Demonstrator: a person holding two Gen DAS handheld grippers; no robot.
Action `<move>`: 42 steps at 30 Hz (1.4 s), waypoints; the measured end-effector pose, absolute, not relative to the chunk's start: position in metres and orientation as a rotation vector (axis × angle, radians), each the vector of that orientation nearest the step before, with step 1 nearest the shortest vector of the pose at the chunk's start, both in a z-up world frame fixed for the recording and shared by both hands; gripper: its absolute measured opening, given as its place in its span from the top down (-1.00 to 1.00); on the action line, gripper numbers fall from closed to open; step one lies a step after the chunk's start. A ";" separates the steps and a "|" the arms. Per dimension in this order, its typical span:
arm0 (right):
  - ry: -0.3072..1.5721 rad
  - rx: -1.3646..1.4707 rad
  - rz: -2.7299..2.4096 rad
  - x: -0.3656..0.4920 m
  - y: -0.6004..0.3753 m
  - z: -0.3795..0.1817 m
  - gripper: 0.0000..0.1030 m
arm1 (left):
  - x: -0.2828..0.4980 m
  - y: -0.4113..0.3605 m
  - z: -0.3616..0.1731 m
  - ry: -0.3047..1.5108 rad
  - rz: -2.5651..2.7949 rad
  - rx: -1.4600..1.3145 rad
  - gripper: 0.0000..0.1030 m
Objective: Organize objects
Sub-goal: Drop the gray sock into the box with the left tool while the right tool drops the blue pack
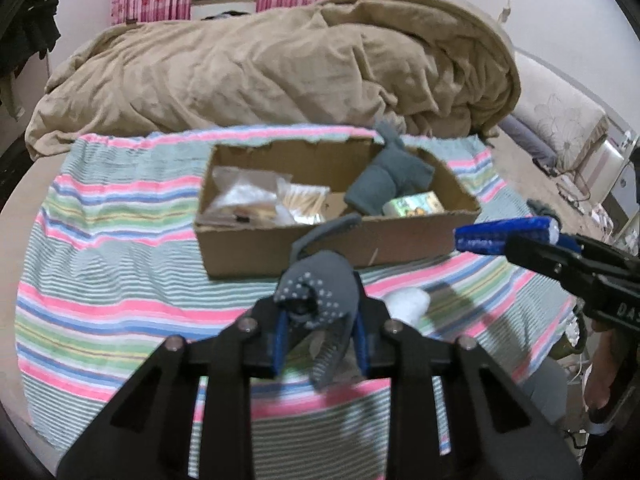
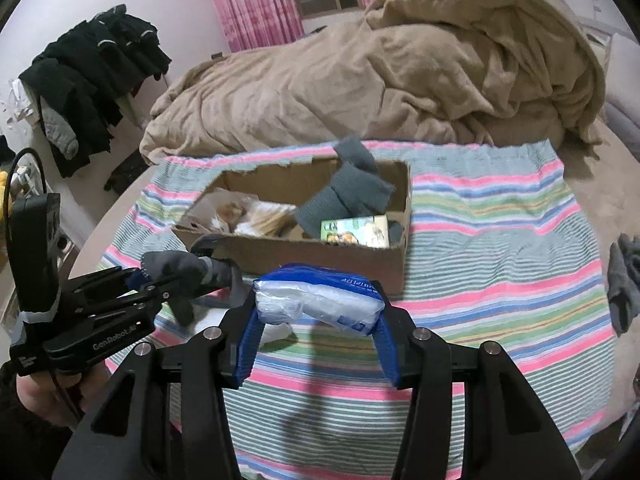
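Observation:
My left gripper (image 1: 320,316) is shut on a grey dotted sock (image 1: 320,284) and holds it above the striped cloth, in front of the cardboard box (image 1: 280,244). It also shows in the right wrist view (image 2: 160,276) with the sock (image 2: 180,268). My right gripper (image 2: 316,320) is shut on a blue and white tissue pack (image 2: 320,298), held in front of the box (image 2: 320,256). In the left wrist view the pack (image 1: 504,234) is to the box's right. The box holds plastic bags (image 1: 256,196), grey socks (image 1: 384,180) and a small green carton (image 1: 416,204).
The striped cloth (image 1: 120,280) lies on a bed with a bunched tan blanket (image 1: 260,64) behind the box. A white object (image 1: 406,304) lies on the cloth by the left gripper. Another grey sock (image 2: 624,280) lies at the cloth's right edge. Dark clothes (image 2: 92,68) hang at the left.

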State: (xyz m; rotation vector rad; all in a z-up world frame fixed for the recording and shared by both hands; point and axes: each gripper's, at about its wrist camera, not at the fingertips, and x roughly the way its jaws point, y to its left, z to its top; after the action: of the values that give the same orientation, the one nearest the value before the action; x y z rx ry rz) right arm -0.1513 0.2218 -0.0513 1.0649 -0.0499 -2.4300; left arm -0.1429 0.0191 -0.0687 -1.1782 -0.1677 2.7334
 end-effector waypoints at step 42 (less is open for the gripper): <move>0.012 0.937 -2.556 -0.252 0.200 -0.055 -0.06 | -0.245 0.031 -0.062 -0.174 2.752 -1.071 0.48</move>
State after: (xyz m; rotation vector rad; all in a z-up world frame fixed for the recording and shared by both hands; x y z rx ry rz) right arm -0.2520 0.2004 -0.0553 0.9374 0.0115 -2.5563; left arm -0.2455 0.0308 -0.0618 -1.0715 -0.1739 2.7525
